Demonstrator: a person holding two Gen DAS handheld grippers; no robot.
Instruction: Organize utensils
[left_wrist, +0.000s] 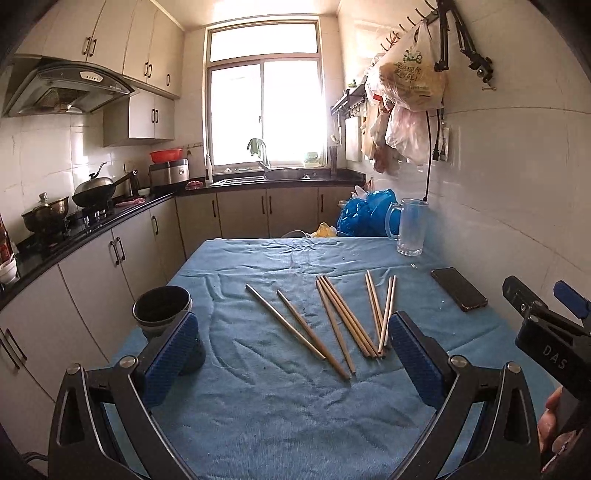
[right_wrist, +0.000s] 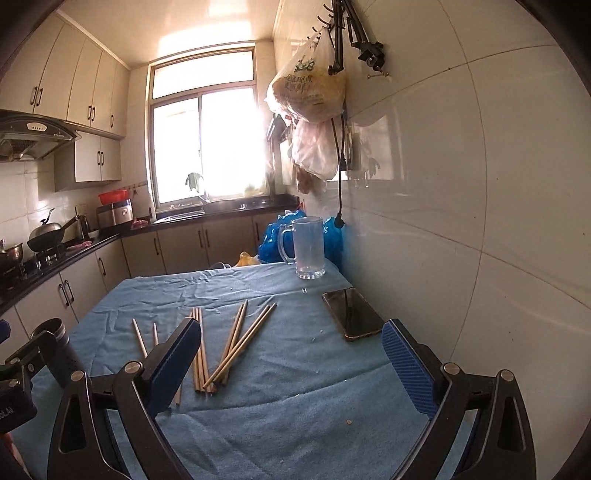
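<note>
Several wooden chopsticks (left_wrist: 332, 321) lie loose on the blue cloth (left_wrist: 280, 413) in the middle of the table; they also show in the right wrist view (right_wrist: 207, 354). A dark round holder cup (left_wrist: 162, 308) stands at the table's left edge, by my left finger; it also shows in the right wrist view (right_wrist: 61, 345). My left gripper (left_wrist: 291, 354) is open and empty, just short of the chopsticks' near ends. My right gripper (right_wrist: 291, 365) is open and empty, to the right of the chopsticks; its body shows at the right of the left wrist view (left_wrist: 546, 325).
A black phone (left_wrist: 458, 288) lies at the table's right near the tiled wall (right_wrist: 461, 221). A clear glass mug (left_wrist: 410, 227) stands at the far right corner. Blue plastic bags (left_wrist: 365, 216) sit behind the table. Kitchen counter with stove and pots runs along the left.
</note>
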